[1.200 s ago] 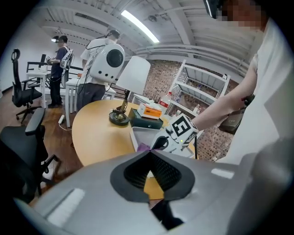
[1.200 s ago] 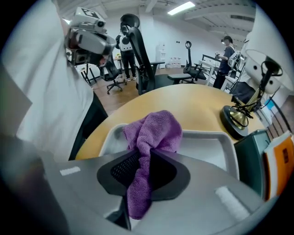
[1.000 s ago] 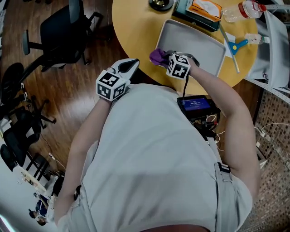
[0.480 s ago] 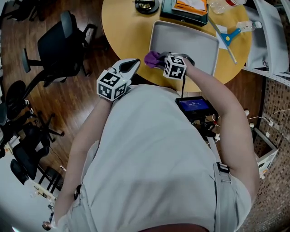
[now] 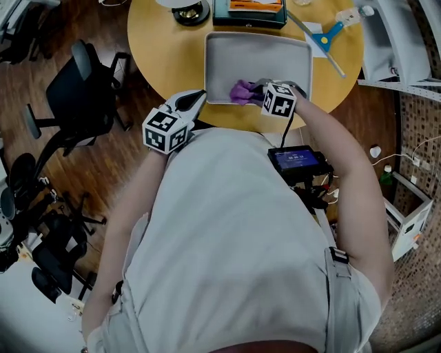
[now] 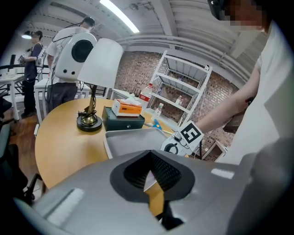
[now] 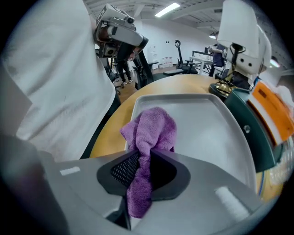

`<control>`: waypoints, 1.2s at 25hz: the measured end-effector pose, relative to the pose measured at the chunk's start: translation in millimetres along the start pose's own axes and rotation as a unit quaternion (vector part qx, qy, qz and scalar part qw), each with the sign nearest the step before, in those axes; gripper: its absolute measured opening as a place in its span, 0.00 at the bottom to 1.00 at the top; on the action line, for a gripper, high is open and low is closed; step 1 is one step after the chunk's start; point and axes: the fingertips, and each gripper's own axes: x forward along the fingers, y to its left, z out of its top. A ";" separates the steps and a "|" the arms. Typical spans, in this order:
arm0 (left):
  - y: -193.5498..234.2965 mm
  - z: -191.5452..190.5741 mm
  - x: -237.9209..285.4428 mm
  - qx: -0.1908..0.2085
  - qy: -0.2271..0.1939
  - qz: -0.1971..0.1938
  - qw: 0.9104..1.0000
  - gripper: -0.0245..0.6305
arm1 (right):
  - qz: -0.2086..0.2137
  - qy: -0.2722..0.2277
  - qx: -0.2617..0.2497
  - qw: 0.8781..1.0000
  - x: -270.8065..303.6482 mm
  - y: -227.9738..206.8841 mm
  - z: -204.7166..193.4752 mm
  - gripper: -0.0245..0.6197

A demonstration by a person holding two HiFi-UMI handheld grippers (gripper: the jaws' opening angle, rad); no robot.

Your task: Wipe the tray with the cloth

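Observation:
A grey rectangular tray (image 5: 275, 52) lies on the round yellow table (image 5: 155, 48). My right gripper (image 5: 253, 90) is shut on a purple cloth (image 5: 241, 91), which bunches on the tray floor just inside the near rim, left of the middle. In the right gripper view the cloth (image 7: 151, 131) runs up between the jaws of that gripper (image 7: 140, 172) and spreads onto the tray (image 7: 206, 133). My left gripper (image 5: 196, 99) hangs off the table's near edge, left of the tray, shut and holding nothing. In its own view the left gripper (image 6: 151, 181) faces the tray (image 6: 121, 140).
Behind the tray stand a brass-footed lamp (image 5: 189, 12) and a dark green box (image 5: 248, 12) with an orange packet on top. A blue-handled squeegee (image 5: 329, 33) lies at the back right. Black office chairs (image 5: 76, 89) stand on the wooden floor at left, a white shelf rack (image 5: 389, 48) at right.
My right gripper has carried the cloth from the tray's near left corner rightward onto the tray floor. The left gripper shifted slightly beside the table's edge.

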 end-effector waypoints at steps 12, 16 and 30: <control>-32.9 15.2 55.9 0.038 0.031 -0.060 0.997 0.04 | -0.081 0.002 0.112 0.990 -53.0 -5.6 -121.6 0.15; -35.3 21.6 62.6 0.051 0.035 -0.068 0.996 0.04 | -0.095 0.000 0.137 0.986 -59.2 -7.4 -139.7 0.15; -36.8 12.8 45.5 0.043 0.046 -0.050 0.997 0.04 | -0.179 -0.011 0.266 0.947 -86.4 -66.4 -151.9 0.16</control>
